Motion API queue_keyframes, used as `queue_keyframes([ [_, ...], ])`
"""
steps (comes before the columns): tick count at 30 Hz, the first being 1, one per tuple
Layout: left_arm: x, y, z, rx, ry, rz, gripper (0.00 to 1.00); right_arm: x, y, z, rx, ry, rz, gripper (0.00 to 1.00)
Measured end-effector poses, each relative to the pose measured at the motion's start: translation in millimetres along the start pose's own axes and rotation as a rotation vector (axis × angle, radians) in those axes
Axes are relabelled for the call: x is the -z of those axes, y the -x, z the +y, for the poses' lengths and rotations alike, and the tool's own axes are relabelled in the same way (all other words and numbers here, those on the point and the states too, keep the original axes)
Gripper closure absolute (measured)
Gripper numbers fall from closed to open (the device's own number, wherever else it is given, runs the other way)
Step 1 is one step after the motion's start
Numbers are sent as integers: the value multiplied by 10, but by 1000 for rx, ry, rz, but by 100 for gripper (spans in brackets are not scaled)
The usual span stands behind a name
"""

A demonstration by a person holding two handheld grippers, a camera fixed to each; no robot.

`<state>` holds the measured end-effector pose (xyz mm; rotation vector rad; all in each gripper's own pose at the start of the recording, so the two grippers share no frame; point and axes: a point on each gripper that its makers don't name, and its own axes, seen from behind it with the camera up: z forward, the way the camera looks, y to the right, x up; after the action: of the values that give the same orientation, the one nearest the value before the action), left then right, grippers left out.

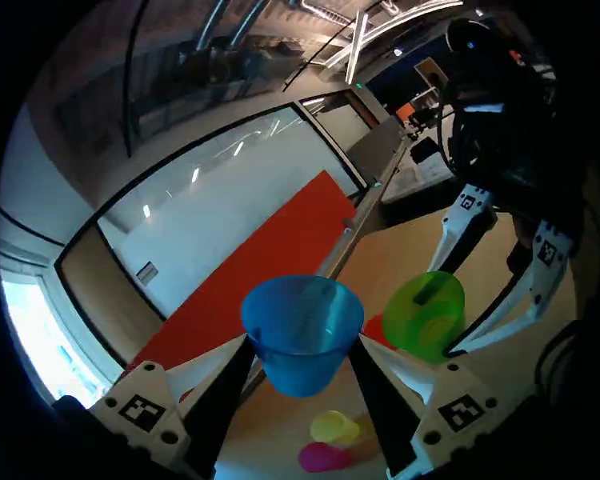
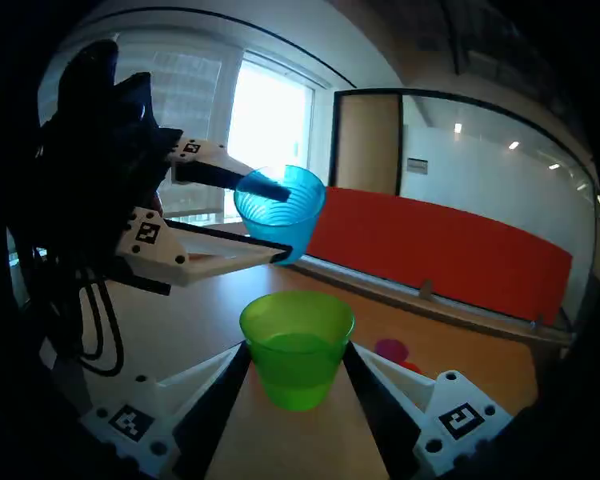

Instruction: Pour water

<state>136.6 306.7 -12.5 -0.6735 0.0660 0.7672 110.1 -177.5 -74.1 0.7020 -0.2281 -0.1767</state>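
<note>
The left gripper [image 1: 302, 352] pinches a translucent blue plastic cup [image 1: 302, 332] between both fingers, holding it in the air and tipped off upright. The right gripper [image 2: 298, 360] clamps a translucent green plastic cup [image 2: 298, 372] by its sides, upright and low over the table. In the right gripper view the blue cup hangs higher than the green one and a little beyond it, the two cups apart. A darker band inside the green cup may be liquid; whether the blue cup holds any cannot be told.

The risk appears to lie in that offset: if the blue cup tips further while its lip sits off the green rim, water would likely fall past it onto the table. Thin plastic walls could also flex or slip in the grip, and bringing the cups together too fast might knock their rims.

Below lies a light wooden table [image 2: 180, 320], with a small yellow cup [image 1: 332, 426] and a magenta cup [image 1: 324, 458] lying near each other, well clear of the pour. Beyond it runs a red wall panel [image 2: 460, 240] under a glass partition [image 1: 220, 192], beside a bright window [image 2: 272, 120] and a wooden door [image 2: 368, 144].
</note>
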Motion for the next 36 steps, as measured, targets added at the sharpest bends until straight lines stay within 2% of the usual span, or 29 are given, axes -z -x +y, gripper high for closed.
queue_keyframes([
  [5, -13, 71, -39, 107, 13, -19, 19, -7, 20, 15, 0, 1, -3, 13],
  [12, -42, 170, -56, 287, 29, -46, 19, -20, 18, 14, -2, 1, -3, 13],
  [22, 15, 390, -43, 511, 44, -92, 19, -42, -4, 27, -4, 1, -2, 14],
  [29, 35, 472, -59, 596, 41, -102, 19, -52, -12, 34, -6, 1, -1, 13],
  [32, 39, 510, -62, 613, 40, -110, 19, -57, -12, 31, -6, 0, -1, 13],
  [36, 61, 550, -73, 608, 34, -118, 19, -61, -15, 32, -8, 0, -1, 13],
])
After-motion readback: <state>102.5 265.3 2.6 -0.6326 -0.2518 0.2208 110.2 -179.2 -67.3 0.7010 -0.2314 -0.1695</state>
